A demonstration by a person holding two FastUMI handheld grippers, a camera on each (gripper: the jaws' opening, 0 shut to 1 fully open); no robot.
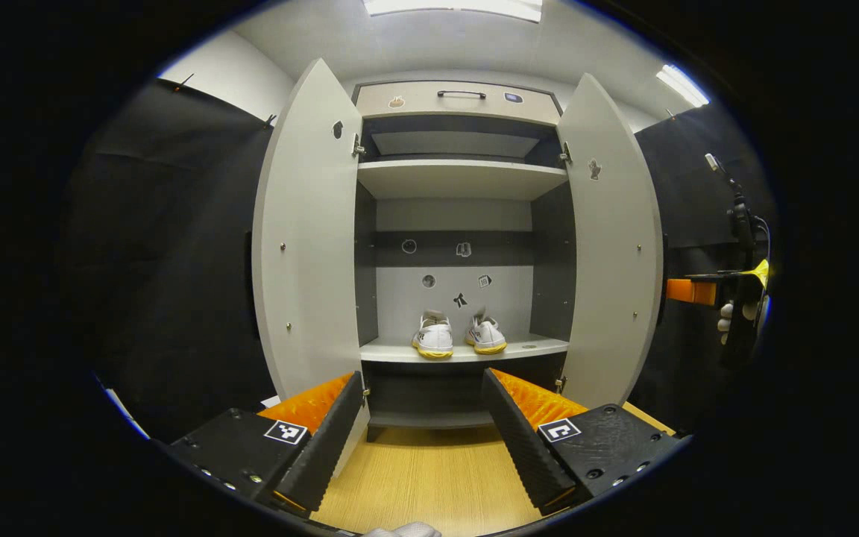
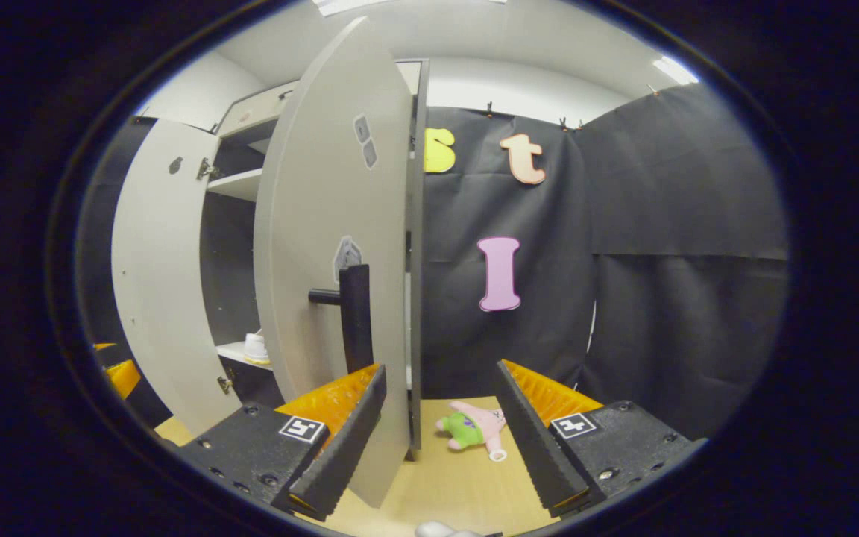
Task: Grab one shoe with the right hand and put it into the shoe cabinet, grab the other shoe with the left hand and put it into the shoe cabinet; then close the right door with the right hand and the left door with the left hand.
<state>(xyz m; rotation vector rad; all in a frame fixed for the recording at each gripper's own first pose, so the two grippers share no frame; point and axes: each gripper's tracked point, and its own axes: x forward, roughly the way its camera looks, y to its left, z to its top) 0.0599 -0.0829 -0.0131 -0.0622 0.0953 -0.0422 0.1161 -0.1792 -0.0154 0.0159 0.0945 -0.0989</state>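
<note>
Two white shoes with yellow soles (image 1: 459, 335) stand side by side on the lower shelf (image 1: 534, 347) of the grey shoe cabinet (image 1: 459, 101). Its left door (image 1: 310, 246) and right door (image 1: 612, 246) both stand wide open. My left gripper (image 1: 422, 440) is open, in front of the cabinet, apart from the shoes. My right gripper (image 2: 441, 440) is open, close to the outer face of the right door (image 2: 325, 224). The door's bottom corner lies just beside its left finger (image 2: 347, 440), below the black handle (image 2: 355, 306). One shoe (image 2: 256, 347) peeks out past the door.
A pink and green plush toy (image 2: 474, 429) lies on the wooden floor (image 1: 429, 477) right of the cabinet. Upper shelves (image 1: 459, 175) and a drawer with a handle (image 1: 461, 94) sit above. The other gripper in a gloved hand (image 1: 728, 306) hangs beyond the right door.
</note>
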